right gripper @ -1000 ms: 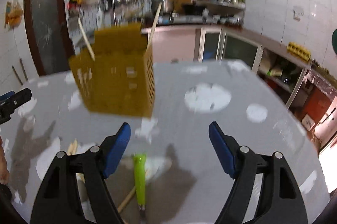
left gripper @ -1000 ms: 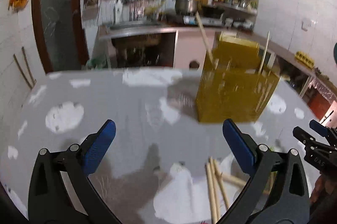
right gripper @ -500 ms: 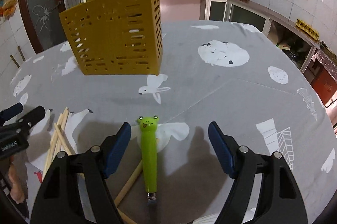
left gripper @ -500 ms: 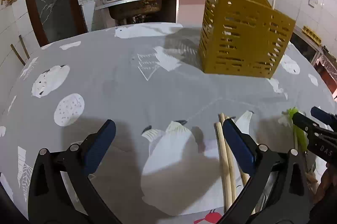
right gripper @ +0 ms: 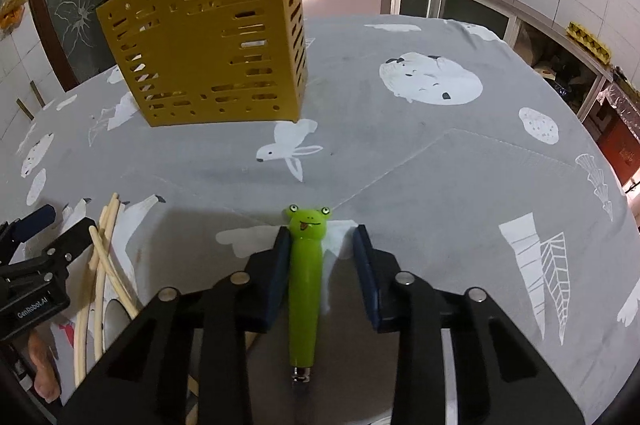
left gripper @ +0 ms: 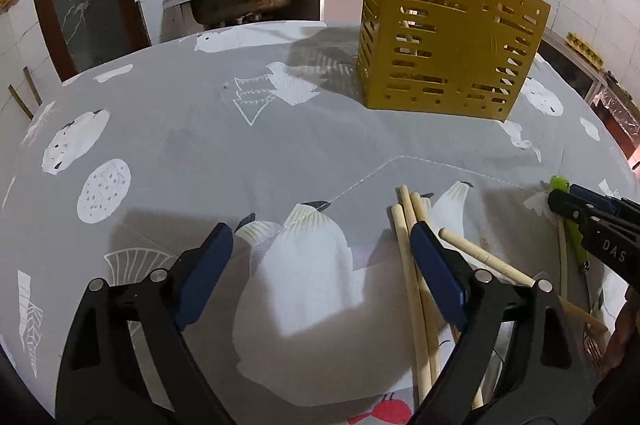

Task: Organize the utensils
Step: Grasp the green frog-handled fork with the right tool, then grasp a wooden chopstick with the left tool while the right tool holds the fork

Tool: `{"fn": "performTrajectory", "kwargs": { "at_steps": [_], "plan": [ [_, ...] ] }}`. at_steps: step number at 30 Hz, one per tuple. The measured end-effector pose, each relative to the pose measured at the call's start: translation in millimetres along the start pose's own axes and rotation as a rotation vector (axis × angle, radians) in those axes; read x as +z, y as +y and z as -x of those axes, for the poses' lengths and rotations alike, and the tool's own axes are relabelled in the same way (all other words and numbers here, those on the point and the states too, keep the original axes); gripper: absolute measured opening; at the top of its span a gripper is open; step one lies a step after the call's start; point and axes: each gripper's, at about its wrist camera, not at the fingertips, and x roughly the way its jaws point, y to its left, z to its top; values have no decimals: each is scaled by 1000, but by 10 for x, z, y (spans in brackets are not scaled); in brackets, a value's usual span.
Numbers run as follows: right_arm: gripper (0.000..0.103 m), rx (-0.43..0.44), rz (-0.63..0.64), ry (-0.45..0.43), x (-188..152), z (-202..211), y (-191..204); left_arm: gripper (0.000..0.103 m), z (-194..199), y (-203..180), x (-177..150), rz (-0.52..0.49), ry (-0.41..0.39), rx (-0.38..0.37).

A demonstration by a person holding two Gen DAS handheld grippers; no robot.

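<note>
Right gripper point(right gripper: 320, 245) straddling one frog-handled utensil point(right gripper: 306, 265), one yellow caddy point(right gripper: 212, 45)

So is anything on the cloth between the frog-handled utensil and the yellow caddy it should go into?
Nothing visible. The frog utensil lies between the open right gripper's fingers, and only bare cloth stretches from it to the caddy. The chopsticks lie off to the left, out of that line.
</note>
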Motion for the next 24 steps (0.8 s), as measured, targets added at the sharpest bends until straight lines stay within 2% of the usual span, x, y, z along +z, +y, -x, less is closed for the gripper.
{"fn": "performTrajectory", "kwargs": {
  "at_steps": [9, 14, 17, 19, 22, 24],
  "plan": [
    [33, -3, -1, -3, -4, -6, -1, 84, -32, -21, -27, -5, 23, -5],
    [33, -20, 12, -6, -12, -12, 32, 78, -27, -89, -50, -26, 32, 2],
    [33, -25, 16, 3, 11, -17, 33, 71, -32, -134, -39, -33, 40, 9],
    [31, -35, 23, 9, 38, -15, 56, 55, -26, -180, -17, -34, 48, 8],
    [28, -43, 28, 27, 71, -32, 86, 37, -26, -256, 18, -46, 66, -2],
    [25, -40, 28, 31, 80, -51, 97, 32, -41, -304, 42, -53, 80, 3]
  ]
}}
